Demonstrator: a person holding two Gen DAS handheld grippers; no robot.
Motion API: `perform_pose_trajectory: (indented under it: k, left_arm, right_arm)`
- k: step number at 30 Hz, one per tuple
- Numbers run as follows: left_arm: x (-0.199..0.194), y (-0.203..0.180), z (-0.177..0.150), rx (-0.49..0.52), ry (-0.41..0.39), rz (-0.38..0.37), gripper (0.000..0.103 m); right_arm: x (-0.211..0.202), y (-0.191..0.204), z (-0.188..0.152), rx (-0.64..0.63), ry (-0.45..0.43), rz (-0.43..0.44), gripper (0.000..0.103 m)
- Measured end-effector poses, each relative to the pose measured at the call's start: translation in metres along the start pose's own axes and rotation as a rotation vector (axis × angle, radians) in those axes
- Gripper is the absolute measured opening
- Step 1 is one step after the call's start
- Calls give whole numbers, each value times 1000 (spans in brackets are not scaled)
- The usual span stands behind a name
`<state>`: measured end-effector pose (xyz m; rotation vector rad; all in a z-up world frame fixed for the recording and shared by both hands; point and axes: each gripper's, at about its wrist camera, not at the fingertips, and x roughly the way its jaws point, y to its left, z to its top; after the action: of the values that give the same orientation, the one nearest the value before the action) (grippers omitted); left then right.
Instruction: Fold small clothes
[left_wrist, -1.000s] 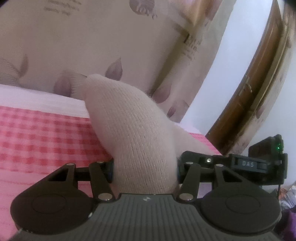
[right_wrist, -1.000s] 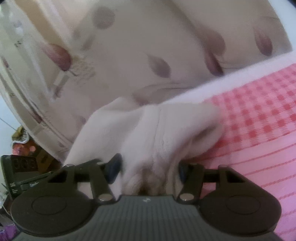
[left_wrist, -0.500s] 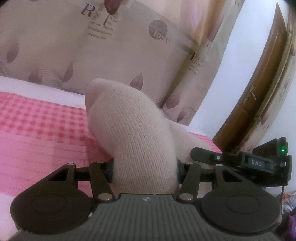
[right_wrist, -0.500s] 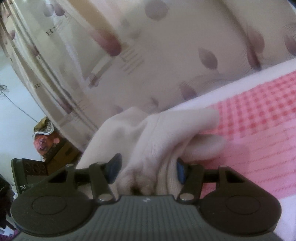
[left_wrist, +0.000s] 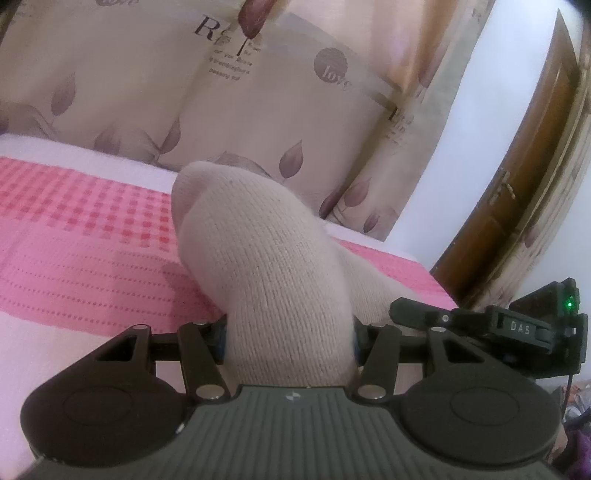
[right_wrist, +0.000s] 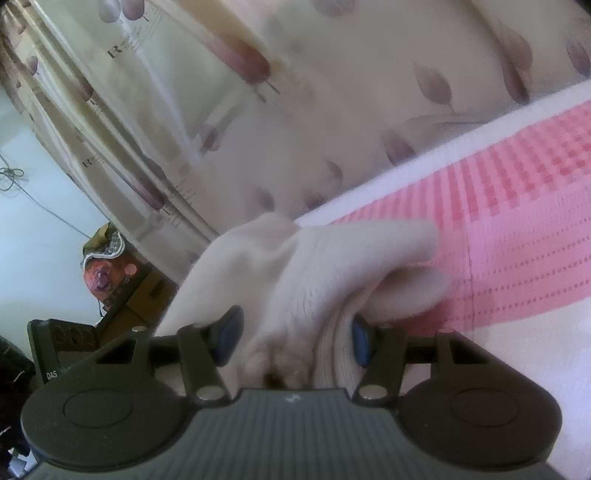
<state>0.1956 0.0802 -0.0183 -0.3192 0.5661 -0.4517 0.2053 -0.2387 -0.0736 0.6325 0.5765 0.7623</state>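
Note:
A cream knitted sock (left_wrist: 266, 266) bulges up between the jaws of my left gripper (left_wrist: 290, 338), which is shut on it above the pink bedspread (left_wrist: 81, 258). In the right wrist view the other end of the sock (right_wrist: 314, 280), with its ribbed cuff, is bunched between the blue pads (right_wrist: 360, 341) of my right gripper (right_wrist: 295, 339), which is shut on it. The right gripper (left_wrist: 517, 328) also shows at the right edge of the left wrist view, close beside the left one.
The bed has a pink checked and striped cover with a white far edge (right_wrist: 424, 162). A leaf-print curtain (left_wrist: 258, 110) hangs behind it. A brown wooden door (left_wrist: 517, 192) stands at the right. A cardboard box with clutter (right_wrist: 122, 280) sits left of the bed.
Both grippers have tilted and lifted with the sock, so more curtain and more bedspread show. The sock stays gripped at both ends, and its free end has spread out further.

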Motion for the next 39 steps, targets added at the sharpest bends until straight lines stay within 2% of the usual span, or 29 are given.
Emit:
perform_pose_trajectory:
  k: [7,11,14,16,17,19,21,23,25,28,31,32,34,37,39]
  left_arm:
    - [-6,9,-17,-3,21,40,54]
    - [-3,21,-31,-20,38,73,55]
    - [-2,30,-38,-37,32,101,60]
    - [-2,32,-44,-28,22,144,71]
    - [-3,32,-46,-18,12,167,73]
    - [-8,30,-49,12,-32,226,92]
    - [-17,24,-50,59,-107,298,103]
    - [-30,16,-50,109,-188,346,103]
    - [-37,5,-48,156,-232,398,103]
    - [-48,-15,-47,233,-303,476,103]
    - [-57,-40,-49,308,-390,553,103]
    - [-60,-50,-51,329,-415,594,103]
    - [-64,-67,-52,350,-449,657,103]
    - [-79,-82,-53,298,-504,661,103]
    - [-90,-87,-53,262,-535,615,103]
  right_arm:
    - [4,-1,-25,50,21,-12,59]
    - [7,-6,-41,57,33,-51,59]
    - [6,-5,-48,8,29,-112,60]
    - [7,2,-52,-82,27,-193,60]
    - [7,3,-54,-108,31,-209,60]
    - [6,2,-56,-107,27,-211,61]
    - [3,3,-57,-123,13,-229,62]
    - [-3,9,-61,-142,-20,-247,63]
    - [-13,16,-65,-157,-66,-236,64]
    - [-28,38,-77,-209,-148,-241,83]
    - [-42,60,-93,-277,-237,-260,93]
    - [-48,67,-98,-295,-269,-284,99]
    - [-54,75,-105,-307,-312,-311,102]
    - [-65,80,-113,-316,-345,-343,102]
    - [-69,81,-116,-315,-342,-356,102]
